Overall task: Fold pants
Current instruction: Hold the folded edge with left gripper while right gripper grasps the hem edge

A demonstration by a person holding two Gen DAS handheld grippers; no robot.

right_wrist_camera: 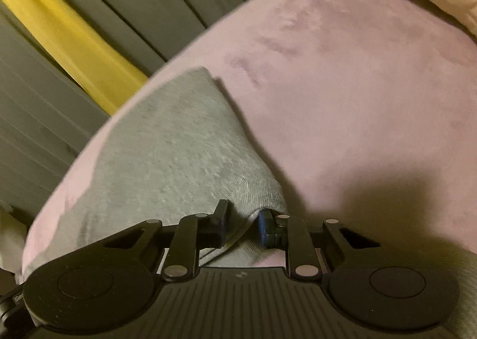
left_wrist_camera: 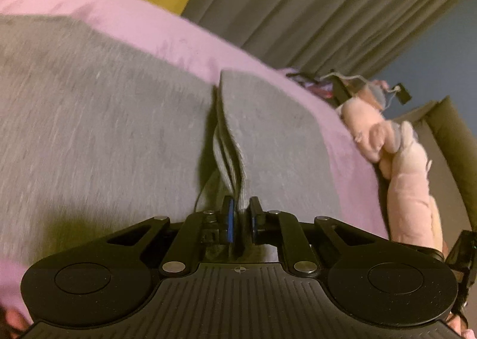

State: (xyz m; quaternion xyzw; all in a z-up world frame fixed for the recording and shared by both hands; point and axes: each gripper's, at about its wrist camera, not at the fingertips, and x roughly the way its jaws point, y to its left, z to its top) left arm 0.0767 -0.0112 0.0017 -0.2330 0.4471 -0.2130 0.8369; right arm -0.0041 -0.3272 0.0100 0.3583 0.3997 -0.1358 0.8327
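Grey pants (left_wrist_camera: 89,106), pinched in several layers by the left gripper (left_wrist_camera: 241,213) and gripped at a bunched edge by the right gripper (right_wrist_camera: 241,224), could shed an inner layer and skew the fold on the pink blanket (right_wrist_camera: 342,85).

Heather-grey pants (left_wrist_camera: 104,118), lilac blanket (left_wrist_camera: 155,26)

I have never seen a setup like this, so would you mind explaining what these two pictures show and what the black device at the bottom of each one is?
Each picture comes from a camera mounted on a hand-held two-finger gripper, looking forward along its fingers; a person holds one in each hand. The black part below is the gripper itself. In the left wrist view, the left gripper is closed on several stacked layers of the grey pants. In the right wrist view, the right gripper pinches another edge of the same grey pants. The pants lie on a pink blanket. A pale pink plush toy sits at the blanket's edge, with grey curtains behind.
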